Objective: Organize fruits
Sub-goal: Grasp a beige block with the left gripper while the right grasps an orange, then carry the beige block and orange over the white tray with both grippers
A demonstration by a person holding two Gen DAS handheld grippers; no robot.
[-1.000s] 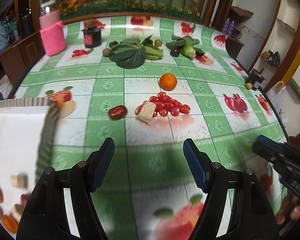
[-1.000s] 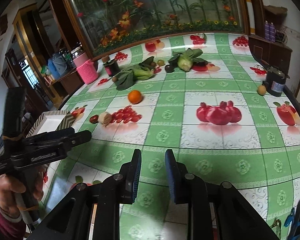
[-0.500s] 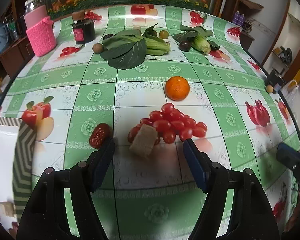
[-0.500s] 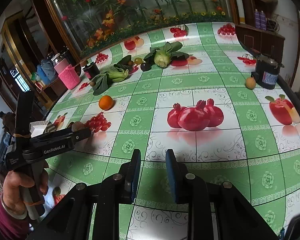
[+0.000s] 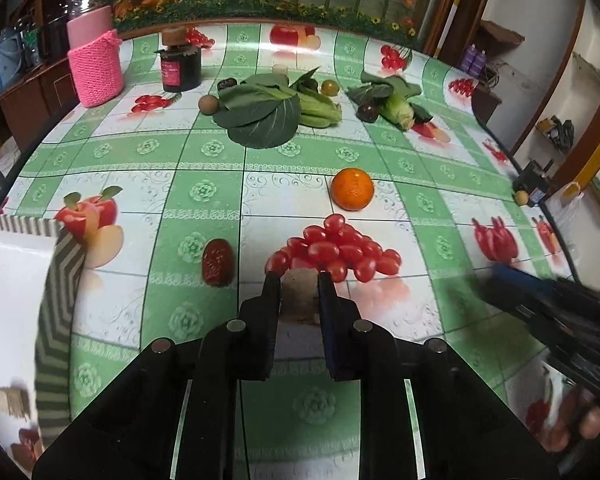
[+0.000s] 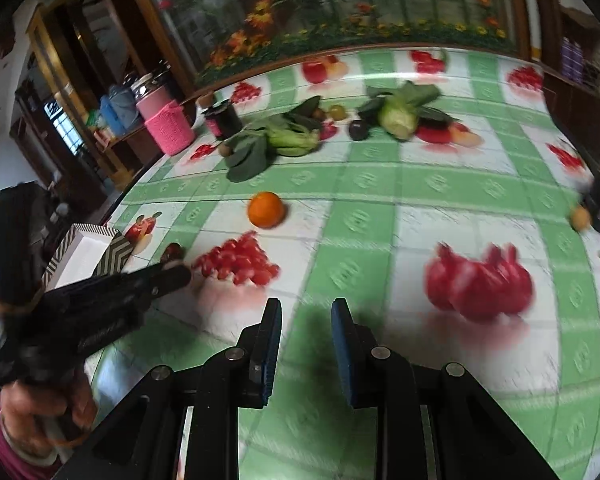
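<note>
In the left wrist view my left gripper [image 5: 299, 280] is shut on a tan block [image 5: 299, 294] lying at the near edge of a pile of cherry tomatoes [image 5: 340, 250]. A red date [image 5: 217, 261] lies to its left and an orange [image 5: 352, 189] beyond the pile. The white box with a zigzag rim [image 5: 56, 280] stands at the left, with a few pieces inside. My right gripper [image 6: 306, 308] hovers over bare tablecloth, its jaws close together with nothing between them. It also shows at the right edge [image 5: 540, 300] of the left wrist view.
Leafy greens [image 5: 268, 110], a corn cob [image 5: 396, 106], a dark plum [image 5: 367, 111] and a brown fruit [image 5: 208, 104] lie at the far side. A dark jar [image 5: 181, 66] and a pink knitted jar [image 5: 95, 64] stand far left. A small fruit [image 5: 521, 197] lies by the right table edge.
My left gripper moved forward to the tomato pile and closed on the tan block. My right gripper shifted left and its view is now blurred.
</note>
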